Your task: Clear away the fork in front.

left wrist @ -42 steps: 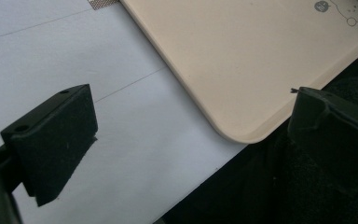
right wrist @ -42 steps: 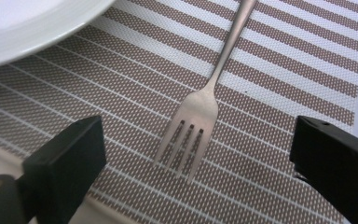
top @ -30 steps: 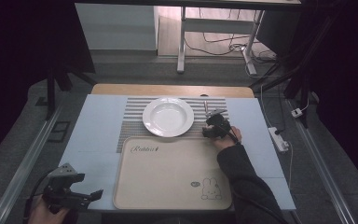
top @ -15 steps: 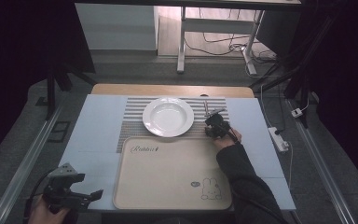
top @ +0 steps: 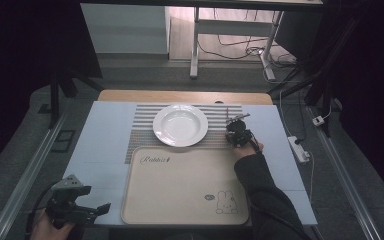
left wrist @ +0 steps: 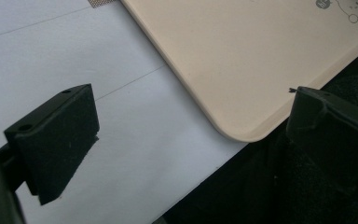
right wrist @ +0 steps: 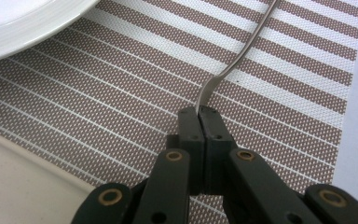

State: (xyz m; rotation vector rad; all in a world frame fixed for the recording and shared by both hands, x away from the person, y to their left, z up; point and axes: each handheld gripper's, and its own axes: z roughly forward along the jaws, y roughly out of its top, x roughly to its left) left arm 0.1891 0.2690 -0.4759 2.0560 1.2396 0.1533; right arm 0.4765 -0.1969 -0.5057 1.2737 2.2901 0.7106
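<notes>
My right tongs (right wrist: 199,112) pinched a metal utensil handle (right wrist: 242,51) over the striped placemat (right wrist: 121,93); my left tongs (left wrist: 191,126) gaped wide.

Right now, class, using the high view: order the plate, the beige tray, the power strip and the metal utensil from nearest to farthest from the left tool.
From the left tool, at the table's near left corner:
1. Beige tray, just to its right.
2. Plate, farther back on the striped mat.
3. Metal utensil, right of the plate, held in the right tool.
4. Power strip, beyond the table's right edge.

Glossy white plate (top: 180,125) on a woven, coarse-textured striped mat (right wrist: 121,93); beside the plate, a thin shiny metal handle (right wrist: 242,51); smooth matt beige tray (left wrist: 242,56).
</notes>
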